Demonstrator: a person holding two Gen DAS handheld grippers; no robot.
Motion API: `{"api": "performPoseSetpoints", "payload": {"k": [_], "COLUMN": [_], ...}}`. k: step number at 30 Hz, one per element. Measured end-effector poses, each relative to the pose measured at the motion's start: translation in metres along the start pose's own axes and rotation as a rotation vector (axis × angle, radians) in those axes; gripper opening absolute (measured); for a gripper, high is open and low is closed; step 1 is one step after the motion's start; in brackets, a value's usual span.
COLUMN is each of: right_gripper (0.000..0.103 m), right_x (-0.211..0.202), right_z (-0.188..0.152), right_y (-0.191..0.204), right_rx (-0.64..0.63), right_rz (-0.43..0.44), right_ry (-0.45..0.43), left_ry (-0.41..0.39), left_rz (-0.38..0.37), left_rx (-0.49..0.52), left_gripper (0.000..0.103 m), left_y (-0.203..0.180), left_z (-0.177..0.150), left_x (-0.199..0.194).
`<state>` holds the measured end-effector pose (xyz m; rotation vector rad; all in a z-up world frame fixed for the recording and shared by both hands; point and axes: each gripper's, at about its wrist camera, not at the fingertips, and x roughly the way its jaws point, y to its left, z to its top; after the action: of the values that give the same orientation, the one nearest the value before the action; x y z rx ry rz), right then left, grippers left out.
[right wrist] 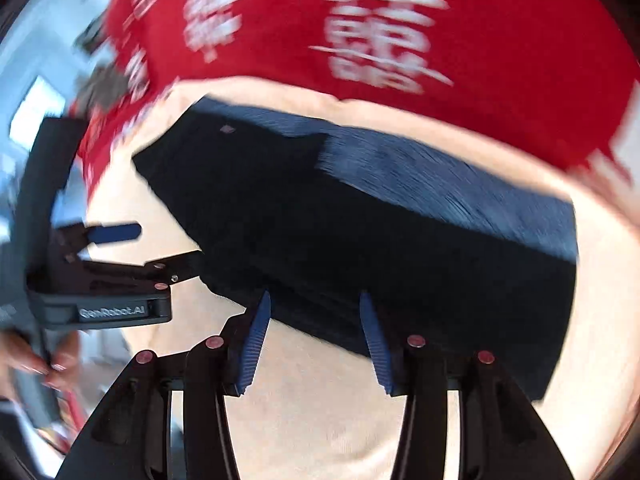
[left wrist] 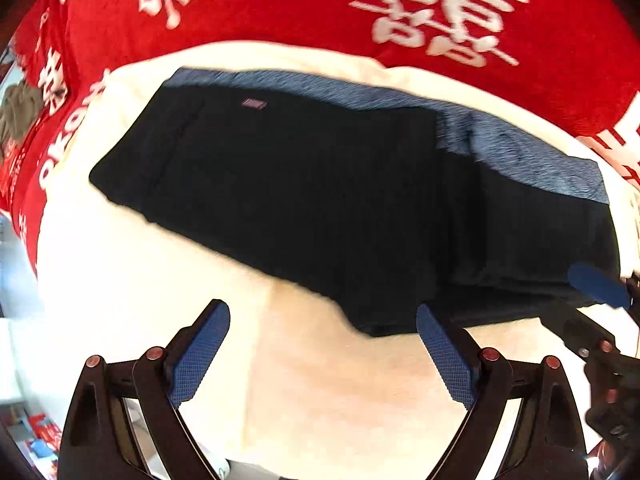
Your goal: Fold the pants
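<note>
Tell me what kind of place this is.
Probably a home bedroom: dark pants lie on a cream sheet over a red blanket with white double-happiness characters, like wedding bedding. Clutter at the edges is too blurred to identify.

The pants [left wrist: 304, 200] [right wrist: 340, 224] are dark navy, nearly black, folded into a flat elongated stack lying on a cream cloth [left wrist: 328, 392]. A lighter blue textured layer (partly covered by the dark fabric) shows along the far edge. A small reddish label sits near the far-left end.
</note>
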<state>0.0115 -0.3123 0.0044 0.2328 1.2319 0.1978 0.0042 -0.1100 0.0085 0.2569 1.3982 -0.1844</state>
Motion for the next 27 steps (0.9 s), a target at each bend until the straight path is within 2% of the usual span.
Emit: {"api": "performPoseSetpoints", "payload": {"k": [3,5,6,7,8,13,14,15,18,20,22,24,27], "right_gripper": [0.051,0.05,0.034,0.025,0.024,0.017,0.016,0.016,0.016,0.023,0.041,0.045,0.045], "right_x": [0.021,0.04,0.051,0.053,0.052,0.052,0.055,0.056,0.051,0.047,0.047,0.047,0.052], "right_z": [0.011,0.018,0.02,0.02,0.021,0.019,0.016,0.012,0.007,0.01,0.015,0.022,0.033], "right_y": [0.028,0.036,0.034,0.028,0.025,0.026,0.031,0.038,0.06,0.062,0.058,0.055,0.059], "right_rx": [-0.101,-0.13,-0.105,-0.056,0.0,0.112,0.121,0.125,0.104,0.166,0.225,0.267,0.26], "right_rz": [-0.095,-0.152,-0.135,-0.09,-0.072,-0.04,-0.003,0.033,-0.012,-0.023,-0.029,-0.036,-0.051], "right_ry": [-0.015,0.012,0.058,0.082,0.084,0.131,0.155,0.183,0.183,0.17,0.161,0.149,0.149], "left_ry": [0.01,0.018,0.027,0.037,0.043,0.044,0.046,0.047,0.051,0.053,0.053,0.054,0.052], "left_rz": [0.003,0.001,-0.001,-0.006,-0.012,-0.038,-0.042,-0.045,-0.053,-0.058,-0.058,-0.063,-0.073], "left_rx": [0.008,0.012,0.011,0.01,0.012,0.017,0.009,0.003,-0.011,-0.012,-0.014,-0.023,-0.041], "left_gripper": [0.095,0.095,0.095,0.095,0.095,0.095,0.095,0.095,0.095,0.095,0.095,0.095,0.095], "left_y": [0.016,0.024,0.031,0.035,0.04,0.064,0.07,0.075,0.087,0.094,0.101,0.107,0.118], "left_z": [0.002,0.003,0.004,0.007,0.008,0.014,0.016,0.018,0.023,0.024,0.025,0.026,0.026], "left_x": [0.006,0.013,0.016,0.019,0.021,0.022,0.023,0.024,0.028,0.029,0.031,0.032,0.029]}}
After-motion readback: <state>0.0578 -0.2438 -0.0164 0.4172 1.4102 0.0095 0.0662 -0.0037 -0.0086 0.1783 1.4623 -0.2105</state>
